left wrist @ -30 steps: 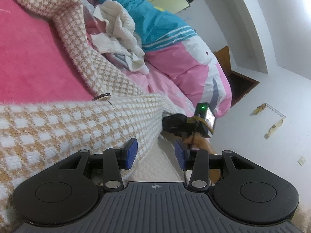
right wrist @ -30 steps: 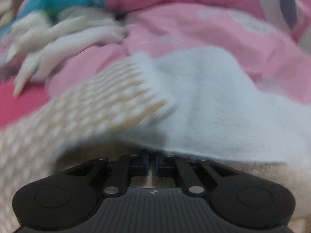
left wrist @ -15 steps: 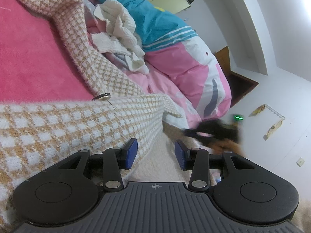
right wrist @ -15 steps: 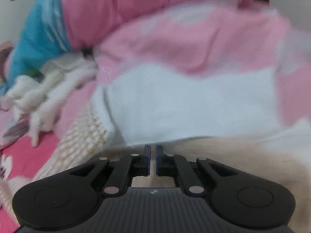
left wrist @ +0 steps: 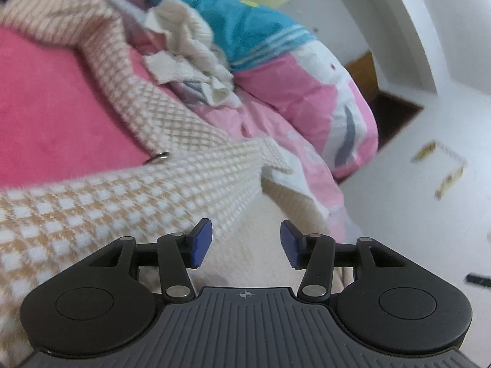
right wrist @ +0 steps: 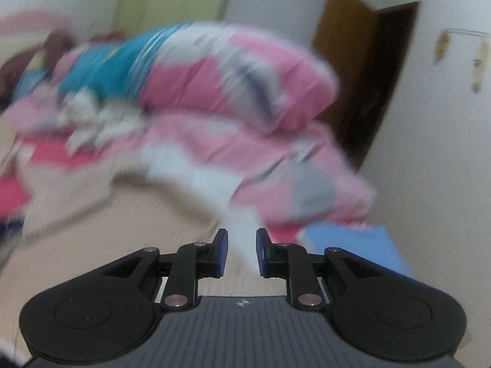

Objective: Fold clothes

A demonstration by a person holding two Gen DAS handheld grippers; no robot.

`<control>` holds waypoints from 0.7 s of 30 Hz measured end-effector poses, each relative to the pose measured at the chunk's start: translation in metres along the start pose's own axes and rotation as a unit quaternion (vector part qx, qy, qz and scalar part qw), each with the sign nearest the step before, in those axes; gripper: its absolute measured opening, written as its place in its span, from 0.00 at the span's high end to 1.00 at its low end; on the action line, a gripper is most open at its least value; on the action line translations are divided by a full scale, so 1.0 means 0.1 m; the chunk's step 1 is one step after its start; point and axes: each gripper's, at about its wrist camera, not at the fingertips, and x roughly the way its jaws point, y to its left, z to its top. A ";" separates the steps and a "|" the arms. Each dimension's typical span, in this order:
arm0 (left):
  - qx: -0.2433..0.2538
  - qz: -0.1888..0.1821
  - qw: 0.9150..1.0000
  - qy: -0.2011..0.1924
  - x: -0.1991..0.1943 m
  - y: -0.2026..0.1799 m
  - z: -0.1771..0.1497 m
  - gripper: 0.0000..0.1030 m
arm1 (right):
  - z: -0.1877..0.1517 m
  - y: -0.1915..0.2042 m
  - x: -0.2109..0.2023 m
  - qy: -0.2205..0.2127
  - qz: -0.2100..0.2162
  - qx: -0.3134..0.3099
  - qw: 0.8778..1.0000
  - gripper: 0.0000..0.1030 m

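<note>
We see the right gripper (right wrist: 241,251) gone from the left wrist view, where it sat by the bed edge a second ago. Its jaws, shut then, are opening with nothing between. Its view swung from close cloth to the blurred quilt (right wrist: 233,92) and door (right wrist: 368,70). Left gripper (left wrist: 242,243) jaws opening wider, empty; checked garment (left wrist: 122,196) edge shifted slightly.

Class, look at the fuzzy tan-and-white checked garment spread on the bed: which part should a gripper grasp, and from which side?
Probably the fuzzy tan-and-white checked garment at its free corner, coming from the bed's open edge. There the fabric ends in a thin, loose edge over the cream sheet, so jaws can straddle it.
</note>
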 end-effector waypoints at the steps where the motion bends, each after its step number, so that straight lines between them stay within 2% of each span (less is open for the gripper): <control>1: 0.013 0.001 1.000 0.007 -0.04 -0.06 -0.02 0.52 | -0.17 0.16 0.07 0.009 0.018 -0.011 1.000 0.81; 4: 0.076 0.020 0.997 0.024 -0.14 -0.23 -0.16 0.52 | -0.61 0.68 0.47 0.028 0.074 -0.026 0.997 0.82; 6: 0.114 0.043 0.992 0.033 -0.17 -0.29 -0.25 0.52 | -0.84 0.88 0.74 0.044 0.097 -0.012 0.994 0.83; 7: 0.122 0.050 0.991 0.035 -0.19 -0.29 -0.28 0.52 | -0.95 0.94 0.86 0.053 0.093 -0.017 0.994 0.83; 10: 0.137 0.066 0.988 0.032 -0.26 -0.26 -0.31 0.52 | -1.26 0.99 1.12 0.081 0.062 -0.040 0.994 0.85; 11: 0.142 0.072 0.987 0.031 -0.28 -0.24 -0.31 0.52 | -1.38 0.86 1.09 0.082 0.047 -0.038 0.995 0.86; 12: 0.145 0.078 0.986 0.032 -0.31 -0.22 -0.29 0.52 | -1.48 0.69 1.02 0.083 0.032 -0.026 0.996 0.94; 14: 0.147 0.086 0.985 0.037 -0.40 -0.19 -0.25 0.52 | -1.62 0.34 0.91 0.095 -0.009 0.018 0.995 0.88; 15: 0.145 0.086 0.985 0.040 -0.46 -0.18 -0.23 0.52 | -1.69 0.23 0.88 0.105 -0.033 0.025 0.994 0.93; 16: 0.144 0.087 0.985 0.043 -0.51 -0.17 -0.21 0.52 | -1.76 0.12 0.84 0.116 -0.057 0.028 0.991 0.93; 18: 0.148 0.087 0.984 0.054 -0.69 -0.17 -0.19 0.52 | -1.80 0.01 0.72 0.115 -0.051 0.051 0.991 0.93; 21: 0.169 0.101 0.978 0.073 -1.00 -0.18 -0.24 0.52 | -1.72 0.11 0.56 0.106 -0.066 0.061 0.990 0.91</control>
